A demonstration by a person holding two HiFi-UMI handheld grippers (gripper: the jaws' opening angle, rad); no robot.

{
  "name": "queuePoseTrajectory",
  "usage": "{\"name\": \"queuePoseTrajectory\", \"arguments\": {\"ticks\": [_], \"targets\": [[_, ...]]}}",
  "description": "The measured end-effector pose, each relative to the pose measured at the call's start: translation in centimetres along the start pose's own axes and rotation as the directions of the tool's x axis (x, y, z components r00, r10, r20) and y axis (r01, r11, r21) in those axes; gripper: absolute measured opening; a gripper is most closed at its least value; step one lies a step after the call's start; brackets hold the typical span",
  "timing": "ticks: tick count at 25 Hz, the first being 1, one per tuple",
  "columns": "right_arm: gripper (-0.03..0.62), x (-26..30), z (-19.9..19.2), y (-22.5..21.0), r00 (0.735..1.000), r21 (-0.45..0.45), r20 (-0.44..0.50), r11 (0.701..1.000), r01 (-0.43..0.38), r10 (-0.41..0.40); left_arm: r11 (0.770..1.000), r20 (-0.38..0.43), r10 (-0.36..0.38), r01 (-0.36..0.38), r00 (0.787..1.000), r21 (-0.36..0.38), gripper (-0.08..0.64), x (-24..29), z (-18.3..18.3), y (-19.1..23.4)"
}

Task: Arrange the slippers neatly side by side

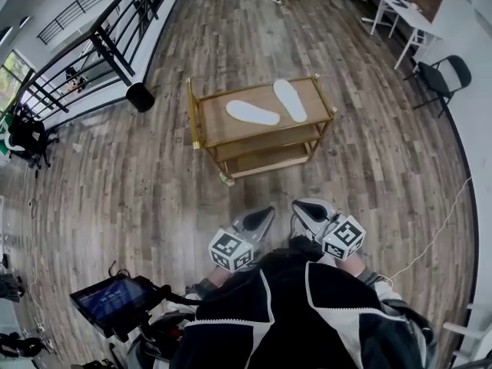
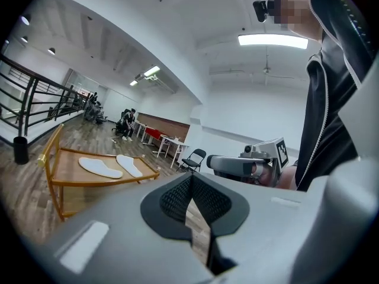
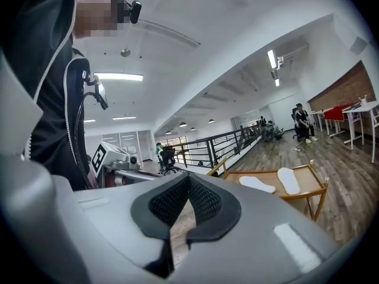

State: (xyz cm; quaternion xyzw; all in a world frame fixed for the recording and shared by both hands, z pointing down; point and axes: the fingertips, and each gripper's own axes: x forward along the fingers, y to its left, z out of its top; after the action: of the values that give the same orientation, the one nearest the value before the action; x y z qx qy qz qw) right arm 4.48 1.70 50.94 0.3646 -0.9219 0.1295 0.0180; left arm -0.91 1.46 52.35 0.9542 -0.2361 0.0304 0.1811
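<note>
Two white slippers lie sole-up on the top shelf of a gold-framed wooden cart [image 1: 201, 141]. One slipper [image 1: 252, 112] points left, the other [image 1: 290, 99] points away, so they form a V. Both show again in the left gripper view as slipper [image 2: 99, 167] and slipper [image 2: 129, 165], and in the right gripper view as slipper [image 3: 257, 184] and slipper [image 3: 289, 180]. My left gripper [image 1: 262, 218] and right gripper [image 1: 304, 211] hang close to my body, well short of the cart. Both are shut and empty, pads pressed together.
The cart stands alone on a wide wood-plank floor. A black railing [image 1: 115, 29] runs along the left with a dark bin [image 1: 141, 97] at its foot. White tables [image 1: 403, 14] and a black folding chair [image 1: 442, 79] stand far right. A screen on a stand [image 1: 111, 298] is at my left.
</note>
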Motion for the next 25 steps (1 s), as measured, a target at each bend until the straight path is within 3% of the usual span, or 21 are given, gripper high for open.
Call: {"name": "queuePoseTrajectory", "arguments": {"ticks": [5,10,14,19,25], "targets": [[0.005,0.9,2.4,-6.3,0.998,-0.014,0.005,0.998,-0.068,0.068,0.999,0.006,0.050,-0.050,0.999,0.003,0.018,6.1,2.5,2.5],[0.005,1.6,3.9,-12.2,0.993,-0.011,0.020,0.993,-0.115,0.116,0.995,-0.033,0.069,-0.066,0.997,0.078,0.018,12.3,4.8,4.3],[0.005,2.2,5.4,-15.7,0.988,-0.004,0.044,0.989,-0.149,0.149,0.993,-0.032,0.094,-0.092,0.995,0.074,0.018,16.2,6.7,6.1],[0.005,3.1,5.5,-19.3,0.981,-0.001,0.042,0.982,-0.188,0.188,0.984,-0.004,0.160,-0.159,0.987,0.084,0.018,18.3,8.4,8.4],[0.005,5.9,6.2,-20.6,0.971,0.017,0.027,0.971,-0.238,0.237,0.974,-0.015,0.221,-0.219,0.975,0.060,0.018,18.4,8.9,11.1]]}}
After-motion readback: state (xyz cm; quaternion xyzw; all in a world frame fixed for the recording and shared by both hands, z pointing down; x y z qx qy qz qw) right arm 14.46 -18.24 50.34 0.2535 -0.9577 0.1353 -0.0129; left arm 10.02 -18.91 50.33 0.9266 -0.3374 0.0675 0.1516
